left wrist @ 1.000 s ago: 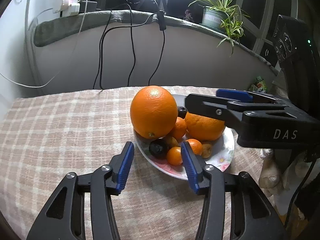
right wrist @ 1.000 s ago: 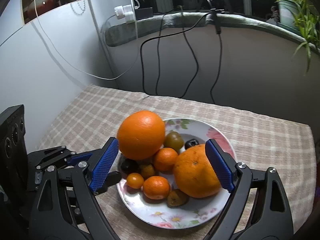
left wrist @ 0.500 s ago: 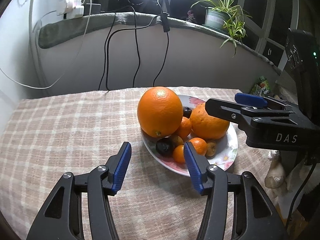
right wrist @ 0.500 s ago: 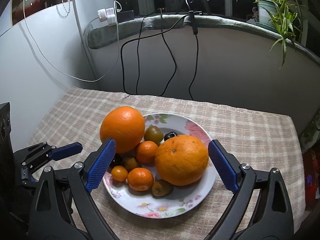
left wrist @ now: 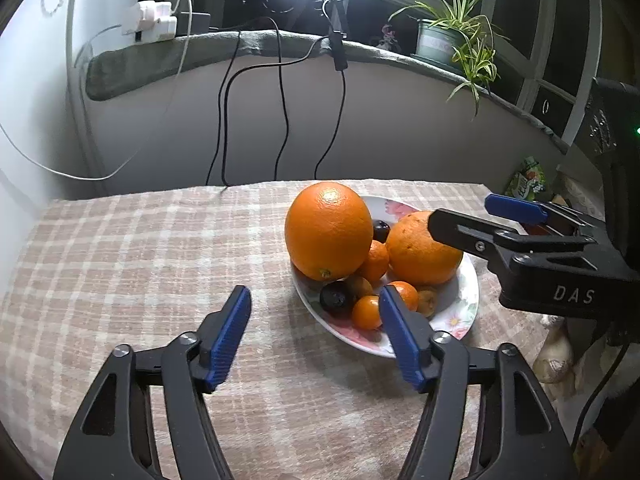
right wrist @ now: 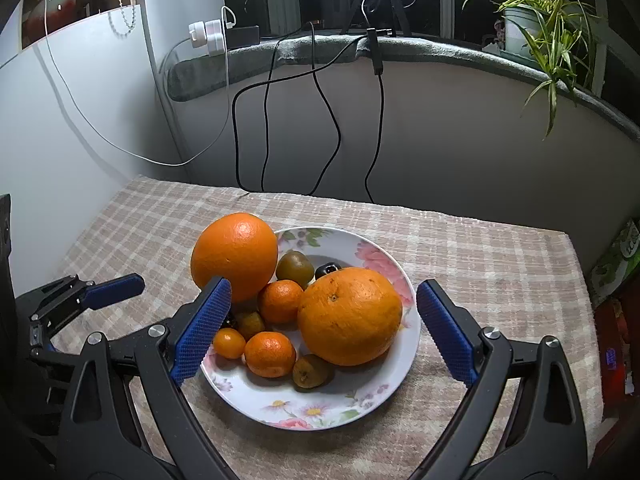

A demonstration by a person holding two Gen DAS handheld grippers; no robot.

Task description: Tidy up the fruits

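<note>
A floral white plate point(right wrist: 340, 408) on the checked tablecloth holds two big oranges point(right wrist: 234, 256) point(right wrist: 350, 316), several small mandarins point(right wrist: 270, 354), green-brown fruits point(right wrist: 295, 267) and a dark plum point(right wrist: 327, 269). The plate also shows in the left wrist view point(left wrist: 460, 312), with the big oranges point(left wrist: 328, 230) point(left wrist: 422, 248). My right gripper point(right wrist: 322, 332) is open and empty, low in front of the plate. My left gripper point(left wrist: 316, 332) is open and empty, at the plate's left edge. Each gripper shows in the other's view point(left wrist: 516, 220) point(right wrist: 84, 298).
The checked tablecloth point(left wrist: 140, 260) covers the table. A wall with hanging black cables point(right wrist: 320, 112) stands behind it. A ledge carries a potted plant point(right wrist: 532, 20) and a white power strip point(right wrist: 208, 36). Packages point(right wrist: 616, 256) lie off the table's right edge.
Both grippers have drawn back and risen from the plate, so the fruit looks smaller and farther. Both stay open. The fruit has not moved.
</note>
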